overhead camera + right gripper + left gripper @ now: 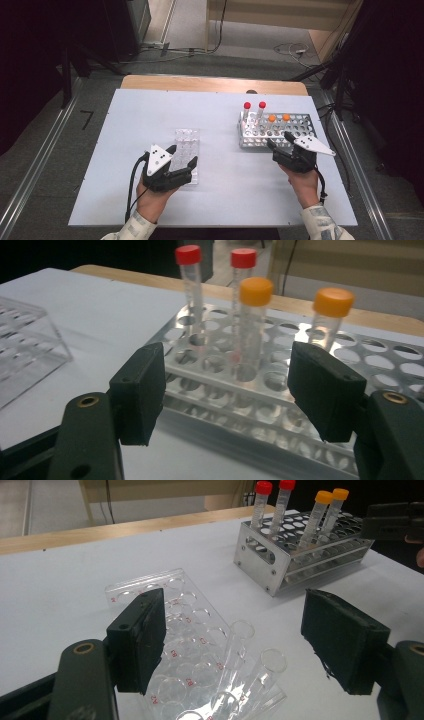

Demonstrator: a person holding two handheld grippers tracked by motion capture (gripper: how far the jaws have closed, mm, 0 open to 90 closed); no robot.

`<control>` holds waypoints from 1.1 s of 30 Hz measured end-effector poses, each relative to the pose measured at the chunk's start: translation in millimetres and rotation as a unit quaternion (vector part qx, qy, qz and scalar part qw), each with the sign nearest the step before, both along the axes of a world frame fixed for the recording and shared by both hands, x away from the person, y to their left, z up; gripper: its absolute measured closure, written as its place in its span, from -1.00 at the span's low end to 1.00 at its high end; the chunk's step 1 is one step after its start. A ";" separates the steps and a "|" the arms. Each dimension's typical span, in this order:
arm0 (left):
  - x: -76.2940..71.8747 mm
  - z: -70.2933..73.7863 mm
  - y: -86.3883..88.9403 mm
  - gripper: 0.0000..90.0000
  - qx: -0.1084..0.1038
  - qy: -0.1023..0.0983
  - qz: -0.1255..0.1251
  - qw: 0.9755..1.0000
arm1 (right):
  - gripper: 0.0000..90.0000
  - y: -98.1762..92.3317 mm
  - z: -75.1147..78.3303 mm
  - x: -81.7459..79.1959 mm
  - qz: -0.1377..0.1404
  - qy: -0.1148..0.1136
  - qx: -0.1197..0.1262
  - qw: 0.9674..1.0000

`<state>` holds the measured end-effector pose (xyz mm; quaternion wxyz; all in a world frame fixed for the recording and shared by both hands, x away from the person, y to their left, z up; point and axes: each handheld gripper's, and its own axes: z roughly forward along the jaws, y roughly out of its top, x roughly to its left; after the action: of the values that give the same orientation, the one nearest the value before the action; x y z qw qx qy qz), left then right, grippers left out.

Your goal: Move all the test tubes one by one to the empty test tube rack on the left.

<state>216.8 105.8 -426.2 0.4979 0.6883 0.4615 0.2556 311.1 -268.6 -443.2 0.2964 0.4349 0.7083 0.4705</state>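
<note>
Your jaws on the left gripper (pixel 235 645) stand wide apart with nothing pressed between the pads. Between them, and a bit below, lie two clear uncapped tubes (pixel 250 672), tilted, resting across the near end of the clear plastic tube rack (pixel 165 615). The left pad hangs over the rack's wells; the right pad is over bare white table (pixel 65 580), well clear of the tubes. In the high view your left gripper (pixel 181 156) sits at the near end of that clear rack (pixel 186 140).

Your jaws on the right gripper (pixel 227 390) are also wide open, gripping nothing. They point at the near edge of the metal tube rack (pixel 210 385). An orange-capped tube (pixel 252 325) stands upright in the rack straight ahead between the jaws, apart from both pads. A second orange-capped tube (pixel 330 315) stands beyond the right pad. Two red-capped tubes (pixel 190 295) stand farther back, one beyond the left pad, one near centre. In the high view your right gripper (pixel 280 140) is just at the rack's near edge (pixel 250 142); can't tell whether the tips touch it.

The metal rack is well off to the right of your left jaws, ahead of them.
</note>
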 end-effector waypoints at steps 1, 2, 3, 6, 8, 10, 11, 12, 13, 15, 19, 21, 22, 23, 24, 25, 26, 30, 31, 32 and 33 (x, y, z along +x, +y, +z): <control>0.1 0.1 -0.1 -0.41 -0.001 -0.001 -0.001 1.000 | -0.33 -1.3 0.1 2.5 -0.006 0.001 0.001 1.000; 0.1 0.1 -0.1 -0.41 -0.001 -0.001 -0.001 1.000 | -0.33 -2.7 0.0 5.6 -0.011 -0.001 0.000 1.000; -0.1 0.2 0.0 -0.41 -0.001 -0.001 -0.001 1.000 | -0.33 -3.9 -0.2 8.4 -0.015 -0.001 -0.001 1.000; -0.2 0.1 0.0 -0.41 0.000 -0.001 -0.001 1.000 | -0.30 -6.1 -1.3 13.9 -0.024 0.002 0.001 1.000; -0.3 0.2 0.2 -0.41 0.000 -0.001 0.000 1.000 | -0.25 -8.8 -3.3 20.6 -0.034 0.002 -0.001 0.999; -0.3 0.2 0.3 -0.41 0.001 -0.002 0.000 1.000 | -0.24 -9.6 -3.9 22.6 -0.037 0.001 -0.002 0.999; -0.2 0.1 0.3 -0.41 0.001 -0.003 0.000 1.000 | -0.21 -11.2 -5.1 26.8 -0.042 0.002 -0.002 0.999; -0.2 0.0 0.2 -0.41 0.003 -0.004 0.001 1.000 | -0.20 -11.6 -5.9 29.1 -0.045 0.002 -0.003 0.999; -0.1 0.0 0.2 -0.40 0.004 -0.004 0.001 1.000 | -0.17 -12.1 -6.7 31.5 -0.048 0.003 -0.006 0.999; -0.2 0.1 0.0 -0.40 0.004 -0.005 0.001 1.000 | -0.11 -13.7 -8.5 36.5 -0.054 0.003 -0.010 0.998; -0.1 0.0 0.0 -0.40 0.005 -0.005 0.002 1.000 | 0.02 -17.1 -12.2 45.6 -0.067 0.007 -0.009 0.998; 0.2 -0.5 0.0 -0.40 0.005 -0.004 0.002 1.000 | 0.05 -17.4 -13.2 47.5 -0.068 0.008 -0.008 0.998; 0.3 -0.7 0.2 -0.40 0.006 -0.003 0.002 1.000 | 0.11 -17.4 -15.1 50.6 -0.071 0.005 -0.009 0.997; 0.5 -0.9 0.3 -0.40 0.006 -0.003 0.002 1.000 | 0.11 -17.4 -15.1 50.6 -0.071 0.005 -0.009 0.997; 0.5 -1.0 0.3 -0.40 0.006 -0.003 0.002 1.000 | 0.14 -17.0 -15.8 51.9 -0.070 0.004 -0.008 0.997; 0.4 -0.9 0.4 -0.40 0.006 -0.003 0.002 1.000 | 0.21 -15.8 -17.0 54.1 -0.072 0.001 -0.009 0.997; 0.3 -0.7 0.3 -0.40 0.006 -0.003 0.003 1.000 | 0.24 -15.1 -17.5 55.0 -0.072 0.000 -0.008 0.997; 0.8 -1.3 0.2 -0.40 0.006 -0.003 0.001 1.000 | 0.32 -12.1 -19.4 59.5 -0.072 0.004 -0.017 0.997; 0.8 -1.5 0.1 -0.40 0.006 -0.003 0.001 1.000 | 0.32 -12.1 -19.4 59.5 -0.072 0.004 -0.017 0.997; 0.6 -1.5 0.0 -0.40 0.005 -0.003 0.001 1.000 | 0.40 -11.6 -20.1 61.0 -0.072 0.006 -0.015 0.997; 0.6 -1.5 0.0 -0.40 0.005 -0.003 0.001 1.000 | 0.43 -11.3 -20.7 61.6 -0.074 0.005 -0.016 0.997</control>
<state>217.5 105.9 -427.6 0.4954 0.6896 0.4592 0.2611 372.7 -279.9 -463.9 0.3335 0.4837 0.6831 0.4337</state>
